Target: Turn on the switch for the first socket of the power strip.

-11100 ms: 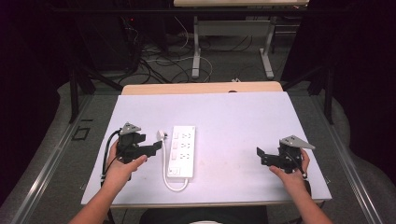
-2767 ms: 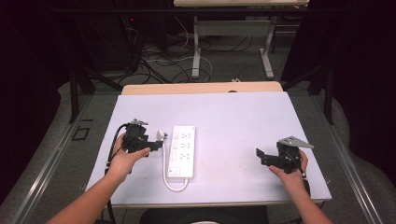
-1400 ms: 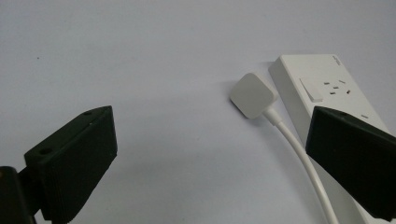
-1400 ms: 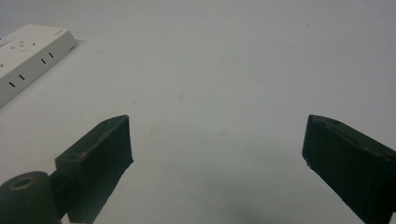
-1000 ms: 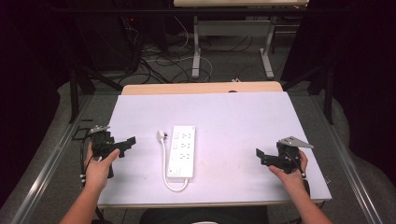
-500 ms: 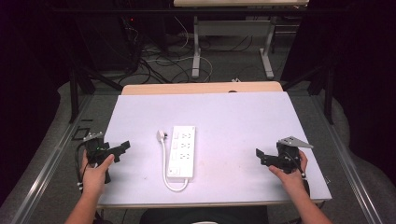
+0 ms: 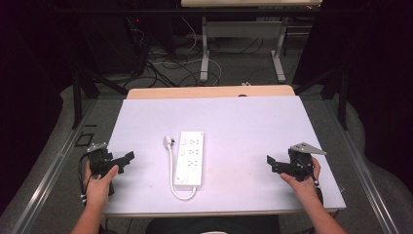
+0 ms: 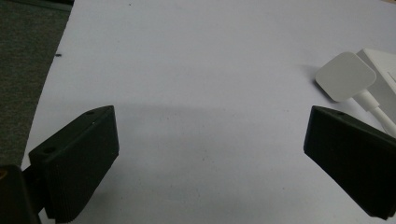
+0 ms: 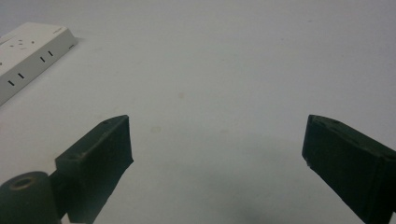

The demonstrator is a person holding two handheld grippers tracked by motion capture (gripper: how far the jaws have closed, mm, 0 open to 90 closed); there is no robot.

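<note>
The table (image 7: 243, 117) bore a white power strip (image 7: 190, 158) at its middle, its plug (image 7: 168, 142) lying loose beside it. Both the left gripper (image 7: 127, 157) and right gripper (image 7: 271, 161) stood released, well apart from it; seemingly nothing remained in hand.

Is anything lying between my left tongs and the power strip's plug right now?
Nothing visible does. The left tongs stand open at the table's left edge, and only bare tabletop lies between them and the white plug, which sits beside the power strip on its short looped cord.
</note>
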